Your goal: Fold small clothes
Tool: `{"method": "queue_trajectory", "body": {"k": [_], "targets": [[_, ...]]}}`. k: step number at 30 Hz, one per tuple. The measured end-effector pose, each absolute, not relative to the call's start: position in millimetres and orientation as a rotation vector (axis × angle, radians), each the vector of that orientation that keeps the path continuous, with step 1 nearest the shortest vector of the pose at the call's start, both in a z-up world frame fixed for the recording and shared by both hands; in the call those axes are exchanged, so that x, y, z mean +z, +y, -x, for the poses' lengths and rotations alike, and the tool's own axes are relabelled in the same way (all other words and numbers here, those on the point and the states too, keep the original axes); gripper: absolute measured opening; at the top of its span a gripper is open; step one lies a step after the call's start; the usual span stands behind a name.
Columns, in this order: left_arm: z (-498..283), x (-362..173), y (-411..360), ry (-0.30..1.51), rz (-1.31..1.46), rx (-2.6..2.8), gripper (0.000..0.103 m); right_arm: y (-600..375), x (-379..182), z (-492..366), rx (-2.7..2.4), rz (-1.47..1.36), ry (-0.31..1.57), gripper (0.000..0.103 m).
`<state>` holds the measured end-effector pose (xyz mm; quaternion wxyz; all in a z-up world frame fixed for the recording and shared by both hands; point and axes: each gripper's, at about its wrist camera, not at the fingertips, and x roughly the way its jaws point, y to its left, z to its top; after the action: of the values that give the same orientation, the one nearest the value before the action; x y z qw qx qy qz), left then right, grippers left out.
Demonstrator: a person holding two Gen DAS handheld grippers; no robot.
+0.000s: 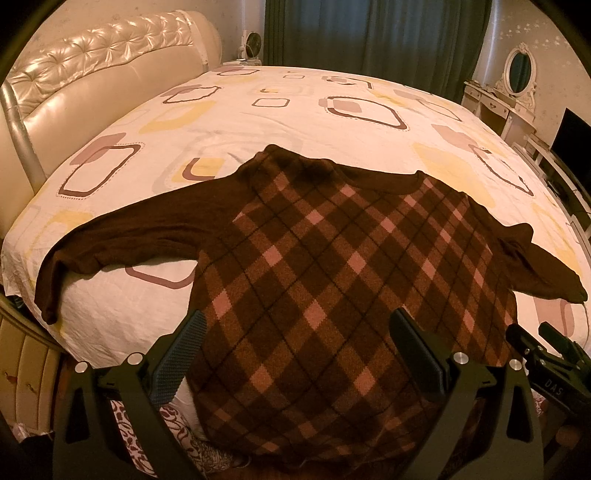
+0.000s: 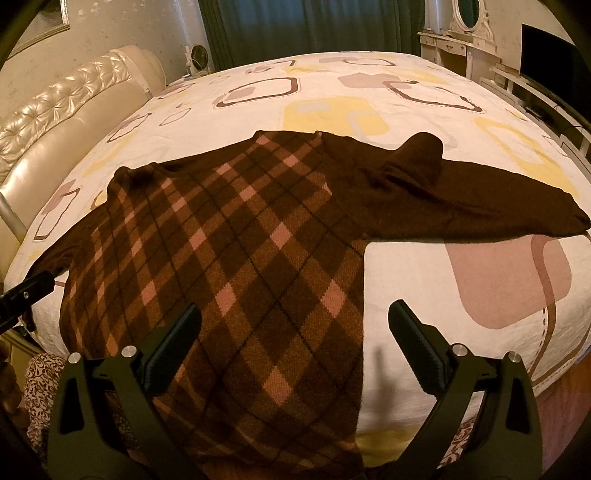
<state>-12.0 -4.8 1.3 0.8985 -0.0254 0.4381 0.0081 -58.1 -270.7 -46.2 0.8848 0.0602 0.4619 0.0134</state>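
Observation:
A brown sweater with a pink and brown diamond check front (image 1: 325,266) lies spread flat on the bed, hem toward me, both plain brown sleeves out to the sides. It also shows in the right wrist view (image 2: 236,251). Its right sleeve (image 2: 480,206) is rumpled near the shoulder. My left gripper (image 1: 297,328) is open and empty above the sweater's lower left part. My right gripper (image 2: 293,321) is open and empty above the sweater's lower right edge. The right gripper's tip also shows in the left wrist view (image 1: 543,343).
The bed sheet (image 1: 258,122) is white with yellow and brown squares. A padded headboard (image 1: 92,66) stands at the left. A white dressing table with an oval mirror (image 1: 517,74) and a dark screen (image 1: 572,133) stand at the right. Dark curtains (image 1: 369,33) hang behind.

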Motion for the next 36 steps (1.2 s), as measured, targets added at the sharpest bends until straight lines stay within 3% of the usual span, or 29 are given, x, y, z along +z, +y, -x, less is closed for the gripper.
{"method": "queue_trajectory", "body": {"k": [28,36], "targets": [[9,-21,-11,0.949,0.053,-0.024,0.099,-317,-51,47,-0.027,-0.280,0.996,0.101],[6,-26,-7,0.955,0.065,-0.029,0.099,-423,-16,39,-0.148,-0.489,0.875,0.101]]}}
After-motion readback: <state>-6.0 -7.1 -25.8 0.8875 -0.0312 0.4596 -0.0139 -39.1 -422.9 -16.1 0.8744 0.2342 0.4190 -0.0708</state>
